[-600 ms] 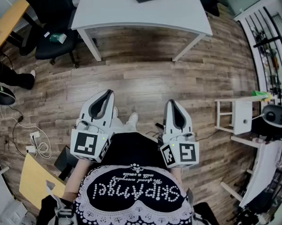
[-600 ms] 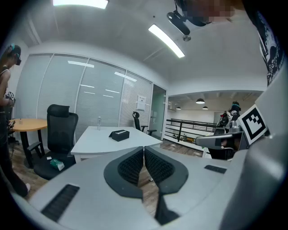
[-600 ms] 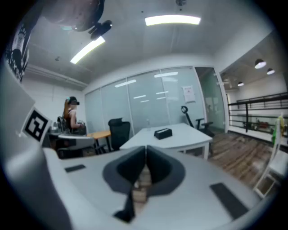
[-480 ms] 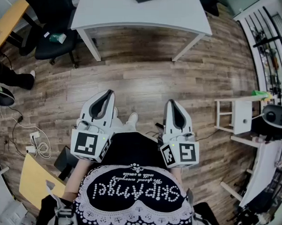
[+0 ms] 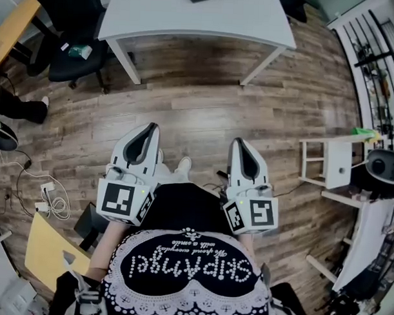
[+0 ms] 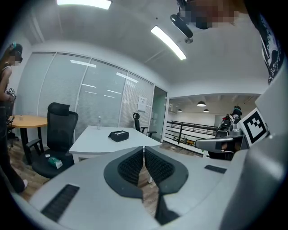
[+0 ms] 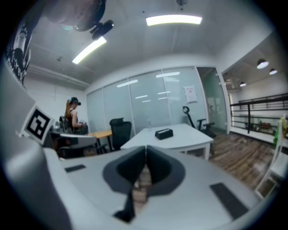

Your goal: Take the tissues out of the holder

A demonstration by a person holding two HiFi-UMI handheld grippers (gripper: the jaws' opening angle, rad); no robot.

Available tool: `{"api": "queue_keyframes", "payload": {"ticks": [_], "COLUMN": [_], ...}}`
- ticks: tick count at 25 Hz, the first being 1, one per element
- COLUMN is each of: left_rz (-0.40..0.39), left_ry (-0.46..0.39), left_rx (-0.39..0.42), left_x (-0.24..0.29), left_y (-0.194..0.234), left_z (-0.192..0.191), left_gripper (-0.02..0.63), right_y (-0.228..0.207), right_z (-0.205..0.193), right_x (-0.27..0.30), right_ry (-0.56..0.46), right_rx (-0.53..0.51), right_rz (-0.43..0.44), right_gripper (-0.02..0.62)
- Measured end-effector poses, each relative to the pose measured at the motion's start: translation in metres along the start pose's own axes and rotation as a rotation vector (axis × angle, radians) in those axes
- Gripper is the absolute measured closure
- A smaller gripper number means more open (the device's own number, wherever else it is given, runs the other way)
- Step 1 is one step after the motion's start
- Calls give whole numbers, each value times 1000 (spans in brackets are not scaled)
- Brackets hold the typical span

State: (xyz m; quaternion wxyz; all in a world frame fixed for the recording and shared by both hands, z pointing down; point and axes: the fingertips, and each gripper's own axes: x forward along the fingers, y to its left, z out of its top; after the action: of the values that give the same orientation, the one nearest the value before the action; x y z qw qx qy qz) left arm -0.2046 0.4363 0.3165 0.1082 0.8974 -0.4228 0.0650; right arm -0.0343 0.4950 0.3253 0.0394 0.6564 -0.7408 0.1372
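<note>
Past left gripper, right gripper: floor, table edge.

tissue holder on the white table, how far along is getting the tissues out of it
Done: nothing yet. The black tissue holder sits untouched on the white table.
In hand: nothing. The left gripper and right gripper are both shut and empty, held close to the person, across the wooden floor from the table.
Left: everything, likely walking up, opening the fingers and emptying the holder.
</note>
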Motion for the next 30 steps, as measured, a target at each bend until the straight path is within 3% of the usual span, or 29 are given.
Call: {"api": "queue_keyframes", "payload": {"ticks": [11, 19, 30], "left_rz": [21, 66, 18], "left_ry": [-22, -13, 3], "left_rx": [23, 20, 28], "left_x": [6, 10, 86], "left_y": [-23, -4, 30], "left_z": [3, 6, 26], "left_gripper": [574, 574, 574], "right_y": [-24, -30, -55], "right_z": [-1, -4, 13], "right_x": [-14, 0, 63], "right_ry": [-24, -11, 23], "right_rx": [28, 62, 77], "right_rz": [41, 43, -9], "right_gripper": [560, 561, 560]}}
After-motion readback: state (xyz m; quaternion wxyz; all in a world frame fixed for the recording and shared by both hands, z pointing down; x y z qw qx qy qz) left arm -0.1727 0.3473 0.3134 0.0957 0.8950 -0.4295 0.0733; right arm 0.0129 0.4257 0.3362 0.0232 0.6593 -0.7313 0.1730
